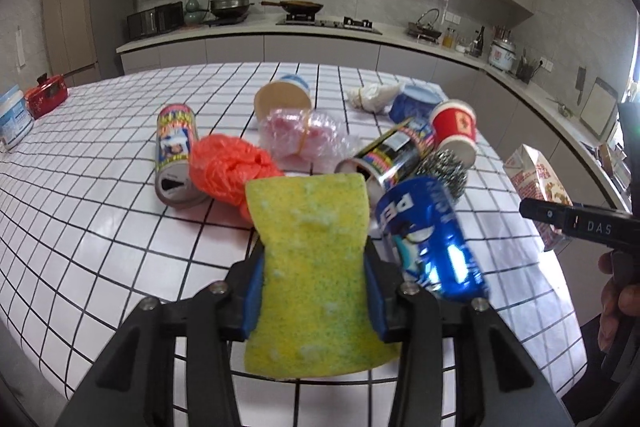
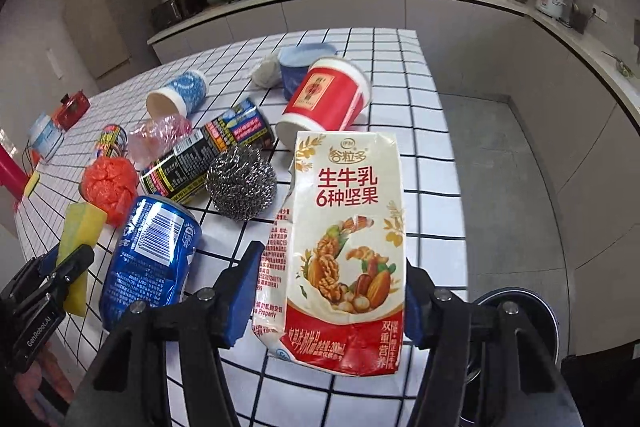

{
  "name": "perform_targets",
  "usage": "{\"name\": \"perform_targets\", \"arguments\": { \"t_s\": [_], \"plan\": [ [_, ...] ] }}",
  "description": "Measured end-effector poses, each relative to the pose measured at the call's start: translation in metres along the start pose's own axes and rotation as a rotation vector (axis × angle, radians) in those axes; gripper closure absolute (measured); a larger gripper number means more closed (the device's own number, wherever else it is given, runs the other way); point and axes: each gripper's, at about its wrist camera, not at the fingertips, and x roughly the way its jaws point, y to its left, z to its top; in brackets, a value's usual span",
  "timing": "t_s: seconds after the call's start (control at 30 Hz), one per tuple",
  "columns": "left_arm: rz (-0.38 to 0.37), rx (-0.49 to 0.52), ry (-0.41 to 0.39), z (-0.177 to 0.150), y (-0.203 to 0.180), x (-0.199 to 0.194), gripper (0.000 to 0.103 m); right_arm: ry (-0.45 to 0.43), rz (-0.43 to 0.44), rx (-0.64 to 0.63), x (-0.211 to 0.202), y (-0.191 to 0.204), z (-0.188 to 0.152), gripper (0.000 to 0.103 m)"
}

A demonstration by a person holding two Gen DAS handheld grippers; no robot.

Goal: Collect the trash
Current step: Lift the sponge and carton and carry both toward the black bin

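My left gripper (image 1: 314, 251) is shut on a yellow sponge (image 1: 312, 267), held above the checked tabletop (image 1: 80, 227). My right gripper (image 2: 332, 267) is shut on a flattened milk carton (image 2: 348, 247) printed with nuts, held past the table's right edge. A crushed blue can (image 1: 432, 239) lies just right of the sponge. Behind it are a steel scourer (image 2: 240, 183), a black can (image 2: 204, 155) on its side, an orange plastic bag (image 1: 228, 167) and a red paper cup (image 2: 324, 99).
Further back lie a bubble-wrap bundle (image 1: 300, 135), a tipped blue cup (image 2: 178, 95), another can (image 1: 174, 155) and a white rag (image 1: 372, 97). A dark round container (image 2: 520, 315) stands on the floor, right of the table. Kitchen counters run along the back.
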Motion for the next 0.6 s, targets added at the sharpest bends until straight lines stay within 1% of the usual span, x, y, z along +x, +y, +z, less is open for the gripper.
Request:
{"name": "perform_targets", "arguments": {
  "t_s": [0.17,0.3,0.6],
  "plan": [
    [-0.032,0.015,-0.034,0.008,-0.014,-0.011,0.059,-0.037,-0.021,0.031,-0.025,-0.018,-0.001,0.041],
    [-0.078,0.051,-0.045,0.013,-0.035,-0.017,0.059,-0.054,-0.046,0.064,-0.041,-0.038,-0.004,0.041],
    [-0.162,0.095,-0.042,0.01,-0.089,-0.021,0.059,-0.08,-0.113,0.121,-0.075,-0.09,-0.025,0.041]
  ]
}}
